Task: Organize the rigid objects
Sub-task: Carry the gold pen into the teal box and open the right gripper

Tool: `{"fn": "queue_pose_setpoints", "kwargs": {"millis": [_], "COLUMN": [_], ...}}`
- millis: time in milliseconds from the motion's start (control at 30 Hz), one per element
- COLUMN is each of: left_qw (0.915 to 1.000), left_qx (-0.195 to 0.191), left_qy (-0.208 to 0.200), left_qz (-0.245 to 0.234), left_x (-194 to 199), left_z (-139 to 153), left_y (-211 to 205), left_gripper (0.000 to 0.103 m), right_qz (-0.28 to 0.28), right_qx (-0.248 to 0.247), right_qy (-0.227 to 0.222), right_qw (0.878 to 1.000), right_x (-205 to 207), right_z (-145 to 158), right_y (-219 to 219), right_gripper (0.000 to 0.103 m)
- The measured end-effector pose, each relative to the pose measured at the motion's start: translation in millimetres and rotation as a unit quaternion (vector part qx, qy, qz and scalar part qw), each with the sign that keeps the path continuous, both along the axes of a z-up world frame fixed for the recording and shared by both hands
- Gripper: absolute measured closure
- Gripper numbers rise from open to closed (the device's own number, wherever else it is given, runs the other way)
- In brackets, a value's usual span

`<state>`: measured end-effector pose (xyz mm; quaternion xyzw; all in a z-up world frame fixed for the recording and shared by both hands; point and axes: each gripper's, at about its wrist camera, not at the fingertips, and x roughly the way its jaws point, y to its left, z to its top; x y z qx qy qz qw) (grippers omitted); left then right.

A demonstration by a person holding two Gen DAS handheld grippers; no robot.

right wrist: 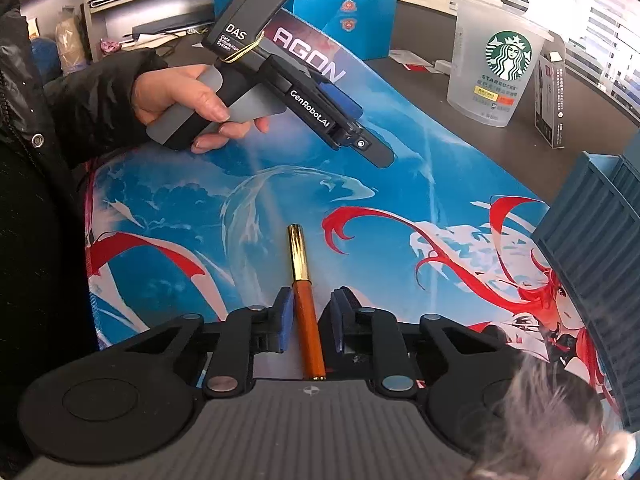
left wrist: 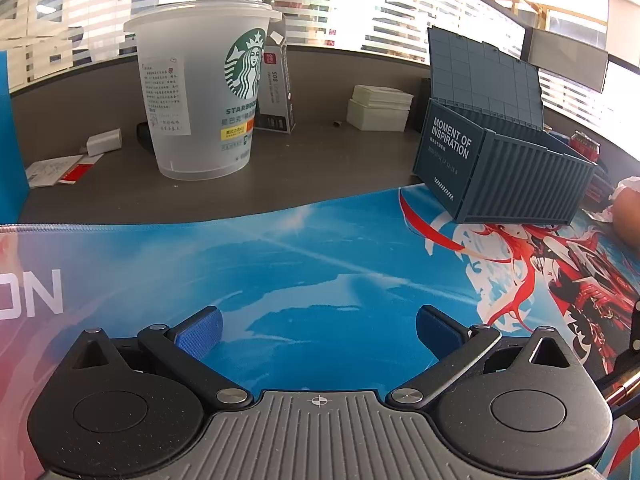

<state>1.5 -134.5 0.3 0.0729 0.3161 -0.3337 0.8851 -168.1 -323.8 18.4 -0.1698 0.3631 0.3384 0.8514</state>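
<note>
An orange pen (right wrist: 307, 320) with a gold cap lies on the printed desk mat (right wrist: 280, 184), pointing away from me. My right gripper (right wrist: 310, 314) straddles its barrel. The blue pads stand close on either side, and a thin gap still shows on the right. A blue container-shaped box (left wrist: 500, 172) with its lid up sits at the right of the mat; its ribbed wall (right wrist: 592, 260) fills the right wrist view's edge. My left gripper (left wrist: 318, 332) hovers open over bare mat, held by a hand in a black sleeve (right wrist: 362, 128).
A frosted Starbucks cup (left wrist: 200, 92) (right wrist: 496, 64) stands on the grey desk behind the mat, with a pen carton (left wrist: 276, 84) beside it. A white box (left wrist: 378, 108) sits further back. A red can (left wrist: 586, 146) shows behind the container. A blue paper bag (right wrist: 344, 0) stands at the far end.
</note>
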Motion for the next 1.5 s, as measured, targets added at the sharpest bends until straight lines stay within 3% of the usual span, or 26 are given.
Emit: {"fn": "queue_pose_setpoints", "kwargs": {"millis": [400, 833, 1100, 1500], "left_qw": [1.0000, 0.9999, 0.9999, 0.9997], "left_qx": [0.009, 0.013, 0.014, 0.022], "left_qy": [-0.004, -0.005, -0.006, -0.009], "left_qz": [0.000, -0.001, -0.001, -0.001], "left_x": [-1, -2, -2, -3], "left_z": [0, 0, -1, -1], "left_y": [-2, -1, -2, -4], "left_gripper": [0.000, 0.000, 0.000, 0.000], "right_qz": [-0.032, -0.048, -0.077, -0.116], "right_qx": [-0.019, -0.087, -0.107, -0.170], "right_qy": [0.012, -0.033, -0.081, -0.161], "right_qw": [0.999, 0.995, 0.988, 0.965], "right_x": [1, -12, 0, 44], "right_z": [3, 6, 40, 102], "right_y": [10, 30, 3, -51], "right_gripper": [0.089, 0.094, 0.094, 0.094]}}
